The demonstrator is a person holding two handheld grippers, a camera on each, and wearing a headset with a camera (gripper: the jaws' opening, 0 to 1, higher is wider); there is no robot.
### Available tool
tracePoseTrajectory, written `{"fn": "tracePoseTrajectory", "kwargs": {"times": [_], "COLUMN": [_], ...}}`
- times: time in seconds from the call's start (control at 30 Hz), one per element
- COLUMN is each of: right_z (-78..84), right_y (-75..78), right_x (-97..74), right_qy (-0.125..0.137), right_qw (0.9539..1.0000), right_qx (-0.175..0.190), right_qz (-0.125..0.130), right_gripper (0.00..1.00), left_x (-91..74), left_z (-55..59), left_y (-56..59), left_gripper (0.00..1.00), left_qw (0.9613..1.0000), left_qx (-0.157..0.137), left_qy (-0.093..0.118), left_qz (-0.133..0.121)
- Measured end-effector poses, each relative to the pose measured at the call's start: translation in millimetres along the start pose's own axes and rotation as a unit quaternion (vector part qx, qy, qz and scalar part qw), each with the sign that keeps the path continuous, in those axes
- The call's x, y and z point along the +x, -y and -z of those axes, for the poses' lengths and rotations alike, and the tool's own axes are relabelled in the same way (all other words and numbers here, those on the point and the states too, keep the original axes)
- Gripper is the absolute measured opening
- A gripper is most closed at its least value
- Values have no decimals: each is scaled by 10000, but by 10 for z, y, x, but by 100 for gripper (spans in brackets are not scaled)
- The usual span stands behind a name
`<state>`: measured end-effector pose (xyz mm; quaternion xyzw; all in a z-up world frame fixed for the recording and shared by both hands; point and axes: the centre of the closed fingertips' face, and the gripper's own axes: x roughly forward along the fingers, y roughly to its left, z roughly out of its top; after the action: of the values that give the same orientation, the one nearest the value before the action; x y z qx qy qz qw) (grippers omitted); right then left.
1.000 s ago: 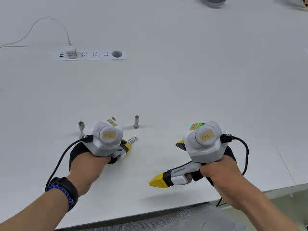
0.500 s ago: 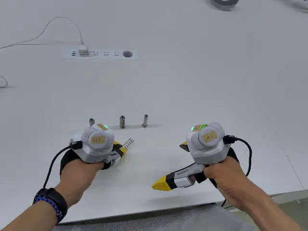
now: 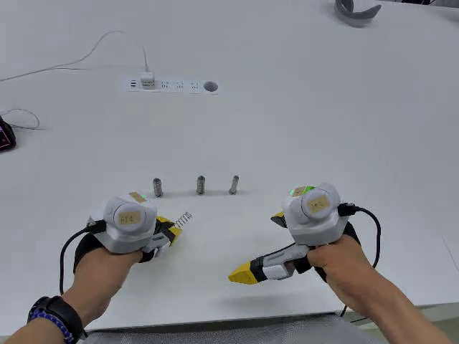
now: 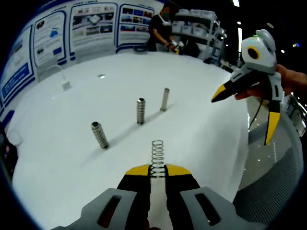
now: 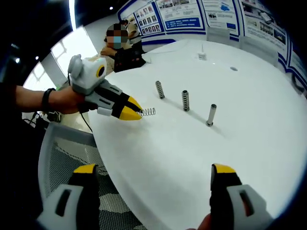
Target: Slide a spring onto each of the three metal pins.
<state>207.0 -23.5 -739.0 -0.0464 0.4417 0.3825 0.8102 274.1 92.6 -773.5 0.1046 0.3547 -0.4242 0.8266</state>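
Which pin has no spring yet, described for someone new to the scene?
On the white workbench, in front of the power strip, three metal pins stand in a row. The bare pin is rightmost in the head view, smooth-sided, while its two neighbours wear coiled springs.

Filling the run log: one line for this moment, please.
left gripper: shut on spring | right gripper: open, empty | left pin, middle pin: sprung | right pin: bare

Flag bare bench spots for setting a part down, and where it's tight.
Free: the broad stretch between the pin row and the power strip; the table right of the bare pin; the gap between the left gripper and the right gripper. Tight: just in front of the pins, where the left gripper holds a spring.
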Motion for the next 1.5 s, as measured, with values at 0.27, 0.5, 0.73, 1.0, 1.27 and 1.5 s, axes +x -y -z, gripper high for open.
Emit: {"fn": "tracePoseTrajectory", "kwargs": {"times": [0.27,0.5,0.73,1.0,1.27,1.5], "right_z": [-148,-223,-231,-255,-422,-550], "right_y": [-69,-107,-146,-192,-165,-168], "right_x": [85,144,189,216,219,247], "right_qy": [75,52,-29,-36,185,239], "right_qw": [9999,9998,9995,9993,9993,9990], "right_qx": [-34,-147,-222,-260,-105,-137], "right_qz": [-100,-145,-200,-249,-300,-349], "right_gripper": [99,99,99,99,99,99], "left_x": [-193,-309,-375,-426,-481,-532], "left_z": [84,130,139,148,139,71], "left_y": [-92,-146,-185,-180,-128,-30], "left_gripper": [10,10,10,10,10,10], "left_qw": [9999,9997,9996,9996,9996,9995], "left_qx": [-74,-168,-183,-177,-163,-83], "left_qy": [49,92,129,180,231,314], "left_qz": [-89,-127,-169,-143,-89,-23]}}
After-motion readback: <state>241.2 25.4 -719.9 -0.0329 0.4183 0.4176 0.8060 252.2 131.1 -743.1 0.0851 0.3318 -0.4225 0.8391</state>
